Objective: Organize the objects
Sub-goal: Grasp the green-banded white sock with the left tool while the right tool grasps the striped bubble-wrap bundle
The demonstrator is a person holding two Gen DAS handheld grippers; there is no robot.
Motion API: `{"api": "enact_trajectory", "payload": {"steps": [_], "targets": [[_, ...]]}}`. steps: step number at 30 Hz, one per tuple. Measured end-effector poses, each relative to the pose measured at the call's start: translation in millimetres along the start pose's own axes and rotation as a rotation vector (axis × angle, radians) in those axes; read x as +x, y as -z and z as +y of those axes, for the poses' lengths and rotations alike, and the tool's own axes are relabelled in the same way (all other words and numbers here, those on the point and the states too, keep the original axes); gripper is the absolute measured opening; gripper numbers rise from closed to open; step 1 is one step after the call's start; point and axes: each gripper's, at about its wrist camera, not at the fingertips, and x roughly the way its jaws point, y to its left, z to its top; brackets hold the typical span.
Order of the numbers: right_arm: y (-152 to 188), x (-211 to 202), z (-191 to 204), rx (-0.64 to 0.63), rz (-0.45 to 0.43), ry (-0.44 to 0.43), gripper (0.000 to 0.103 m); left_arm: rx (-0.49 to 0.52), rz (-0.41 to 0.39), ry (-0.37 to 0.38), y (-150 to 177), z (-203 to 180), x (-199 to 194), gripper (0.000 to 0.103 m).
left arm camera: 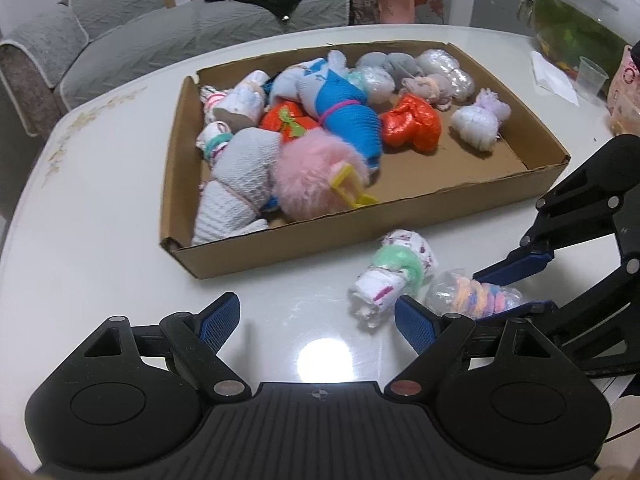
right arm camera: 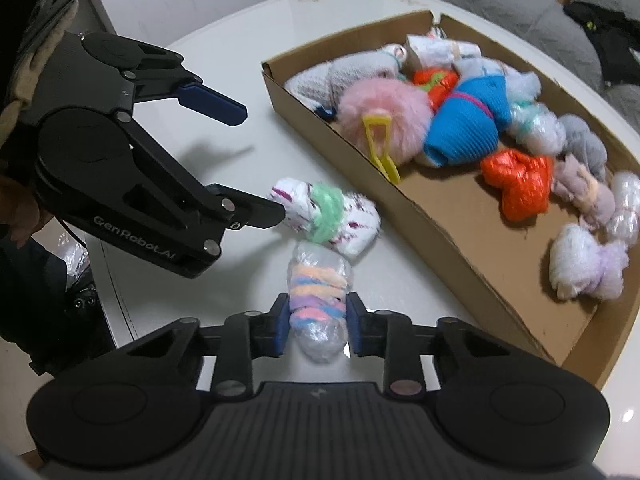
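1. Right gripper: pads pressed against both sides of the plastic-wrapped pastel bundle, which lies on the white table just outside the near wall of the cardboard tray.
2. Left gripper: fingers spread wide, holding nothing; in the right wrist view, lower fingertip touching or nearly touching the end of the white roll with green band.
3. White roll with green band: on the table, beside the pastel bundle and apparently touching it, both close to the tray.
4. Step in hand, as judged: grasp on the pastel bundle made, lift and transfer into the tray pending.
5. Next move, as judged: raise clear of the tray wall, then release over the bare cardboard floor at the near right.
6. Tray contents: pink fluffy ball with yellow clip, blue knitted item, orange foil bundle, and various wrapped rolls crowding the left and rear.
7. Obstacles: tray wall in the transfer path; left gripper close to the bundle's neighbour, risk of nudging it during the lift.
8. Surroundings: grey sofa beyond the table; plastic cup at far right.
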Motion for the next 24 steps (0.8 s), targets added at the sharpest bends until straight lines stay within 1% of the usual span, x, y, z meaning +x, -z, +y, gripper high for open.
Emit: {"api": "enact_trajectory", "payload": {"steps": [5, 8, 11, 13, 18, 21, 23, 24], "targets": [[15, -10, -13, 0.040, 0.027, 0.015, 0.025, 0.031, -0.001, 0.016, -6, -14, 9, 0.089], [26, -25, -27, 0.075, 0.031, 0.032, 0.025, 0.059, 0.006, 0.030, -8, -24, 17, 0.089], [36, -43, -44, 0.119, 0.007, 0.044, 0.025, 0.092, 0.012, 0.045, -9, -34, 26, 0.088], [40, -54, -52, 0.144, -0.017, 0.061, 0.025, 0.090, -0.001, 0.049, -12, -37, 29, 0.089], [37, -71, -65, 0.187, -0.072, 0.076, 0.025, 0.087, -0.012, 0.072, -17, -43, 34, 0.088], [32, -70, -75, 0.204, -0.092, 0.083, 0.025, 0.078, -0.026, 0.098, -15, -43, 33, 0.078], [29, -70, -81, 0.216, -0.103, 0.089, 0.025, 0.066, -0.024, 0.113, -16, -43, 30, 0.058], [28, -69, -84, 0.223, -0.109, 0.091, 0.025, 0.067, -0.021, 0.115, -16, -44, 28, 0.054]]}}
